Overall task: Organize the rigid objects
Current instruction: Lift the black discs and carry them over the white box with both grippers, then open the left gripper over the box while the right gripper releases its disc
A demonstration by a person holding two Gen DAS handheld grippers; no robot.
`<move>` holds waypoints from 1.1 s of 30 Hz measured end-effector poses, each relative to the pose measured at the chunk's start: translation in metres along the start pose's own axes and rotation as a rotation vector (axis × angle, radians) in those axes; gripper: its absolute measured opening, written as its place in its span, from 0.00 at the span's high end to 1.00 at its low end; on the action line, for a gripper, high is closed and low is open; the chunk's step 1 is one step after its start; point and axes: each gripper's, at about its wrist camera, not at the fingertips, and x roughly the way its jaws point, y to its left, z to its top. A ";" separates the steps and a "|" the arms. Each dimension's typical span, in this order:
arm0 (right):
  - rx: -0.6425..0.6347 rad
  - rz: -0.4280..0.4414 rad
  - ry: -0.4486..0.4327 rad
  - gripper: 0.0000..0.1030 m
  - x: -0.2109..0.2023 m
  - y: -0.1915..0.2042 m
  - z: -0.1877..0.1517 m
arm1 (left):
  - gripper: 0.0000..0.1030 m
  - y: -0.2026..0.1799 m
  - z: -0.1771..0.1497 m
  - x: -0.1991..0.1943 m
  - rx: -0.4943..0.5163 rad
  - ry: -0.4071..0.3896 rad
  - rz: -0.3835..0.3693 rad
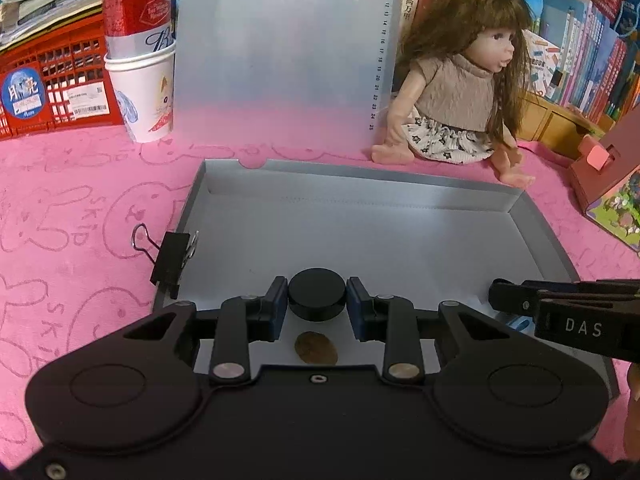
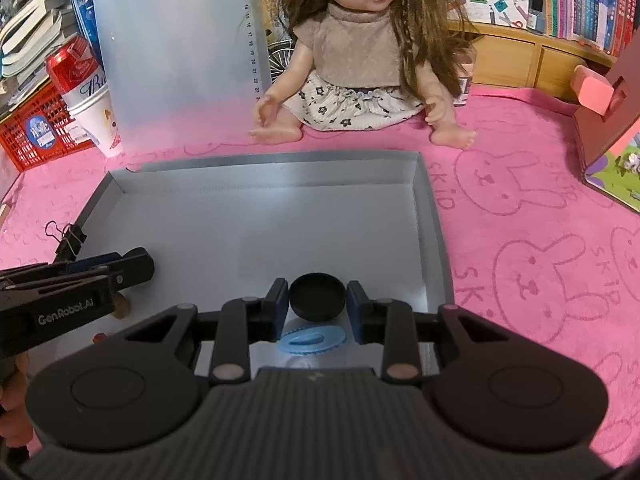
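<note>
Your left claw (image 1: pixel 317 300) is clamped on a round, matte black plastic puck (image 1: pixel 317 294), solid-topped, held above the shallow grey cardboard tray (image 1: pixel 360 188) on the fuzzy pink rabbit-print worktop (image 1: pixel 80 216). Your right claw (image 2: pixel 317 300) is clamped on a round black plastic cap (image 2: pixel 317 296), hollow side up, over the tray's right part. Under the puck lies a flat brown oval piece (image 1: pixel 316 348); under the cap, a ribbed blue plastic disc (image 2: pixel 312 340).
</note>
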 end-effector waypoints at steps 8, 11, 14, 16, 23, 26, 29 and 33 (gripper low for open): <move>-0.017 -0.023 0.000 0.65 0.004 0.003 -0.001 | 0.70 -0.002 -0.002 0.002 0.023 -0.005 0.007; -0.019 -0.026 0.000 0.65 0.004 0.003 -0.001 | 0.70 -0.002 -0.002 0.002 0.026 -0.003 0.006; -0.019 -0.027 -0.001 0.64 0.004 0.003 -0.001 | 0.70 -0.002 -0.002 0.003 0.024 -0.004 0.007; -0.019 -0.027 -0.001 0.62 0.004 0.003 -0.001 | 0.70 -0.001 -0.001 0.003 0.021 -0.004 0.006; -0.011 -0.022 -0.023 0.46 -0.002 0.001 -0.001 | 0.51 0.003 0.000 0.000 -0.008 0.004 -0.036; -0.014 -0.019 -0.051 0.39 -0.009 0.001 -0.001 | 0.44 0.003 0.000 -0.006 -0.008 -0.001 -0.035; -0.019 -0.013 -0.080 0.35 -0.019 0.000 -0.003 | 0.40 0.002 -0.002 -0.015 0.003 -0.023 -0.035; -0.018 0.018 -0.115 0.25 -0.033 -0.002 -0.006 | 0.34 0.002 -0.005 -0.032 0.012 -0.048 -0.046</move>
